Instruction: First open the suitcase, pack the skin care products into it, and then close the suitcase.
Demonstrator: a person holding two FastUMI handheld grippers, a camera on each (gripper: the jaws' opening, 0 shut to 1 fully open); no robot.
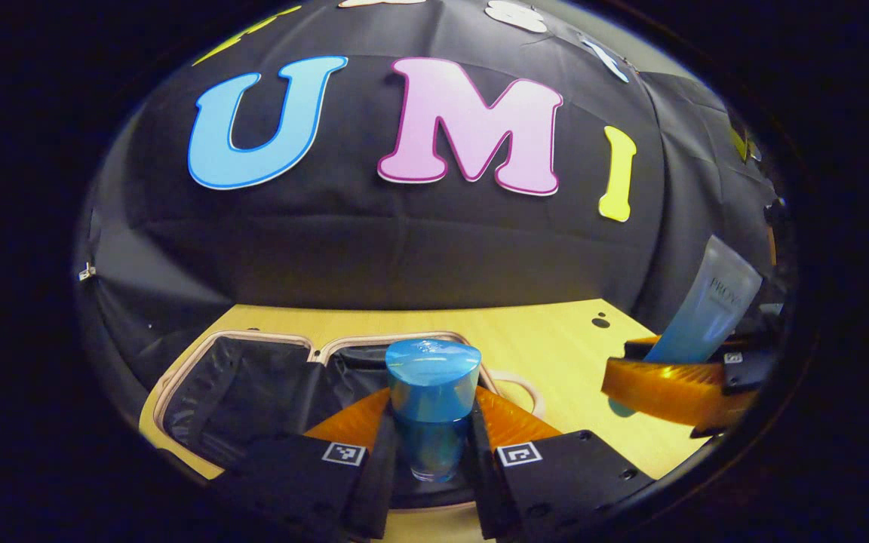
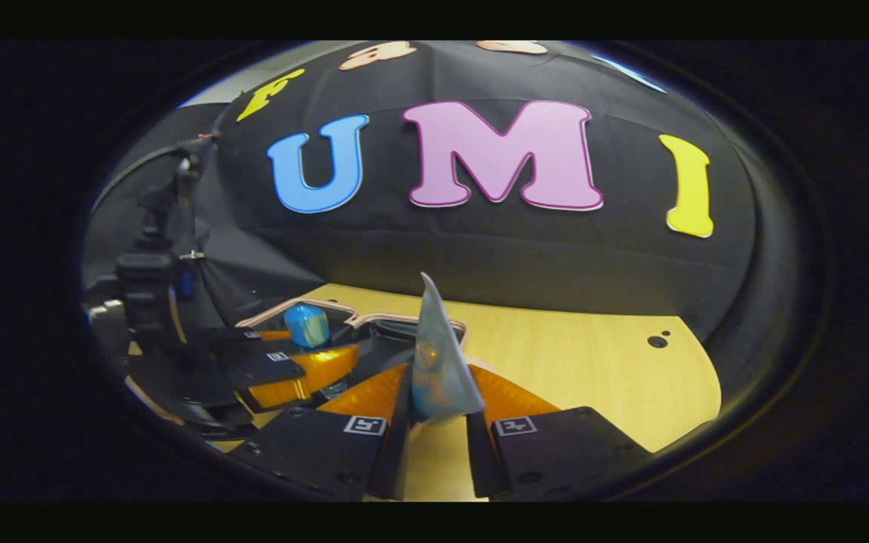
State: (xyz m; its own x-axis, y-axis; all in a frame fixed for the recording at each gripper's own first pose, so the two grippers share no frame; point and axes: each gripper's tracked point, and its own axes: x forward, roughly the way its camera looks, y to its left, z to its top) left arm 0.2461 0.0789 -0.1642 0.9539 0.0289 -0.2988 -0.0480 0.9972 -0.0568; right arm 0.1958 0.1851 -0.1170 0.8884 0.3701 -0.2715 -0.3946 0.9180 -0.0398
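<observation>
suitcase (image 1: 253, 385) lies open on the wooden table (image 1: 555, 354), its dark lining showing inside a pale pink rim; in the right gripper view the suitcase (image 2: 374, 324) sits at the table's far left part, near the black cloth wall. left gripper (image 1: 432, 445) is held above the open case, its two fingers pressed on either side of a blue bottle (image 1: 431, 407) with a glossy blue cap, which stands upright between them. from the right gripper view that same left gripper (image 2: 306, 366) shows off to the left with the blue bottle (image 2: 306, 324) above the suitcase. right gripper (image 2: 438, 422) pinches a tapered blue-to-clear tube (image 2: 438, 362), flat sealed end pointing up, held over the bare table just beside the case. in the left gripper view the right gripper (image 1: 676, 381) appears at the right edge, the tube (image 1: 706, 309) leaning up out of it.
</observation>
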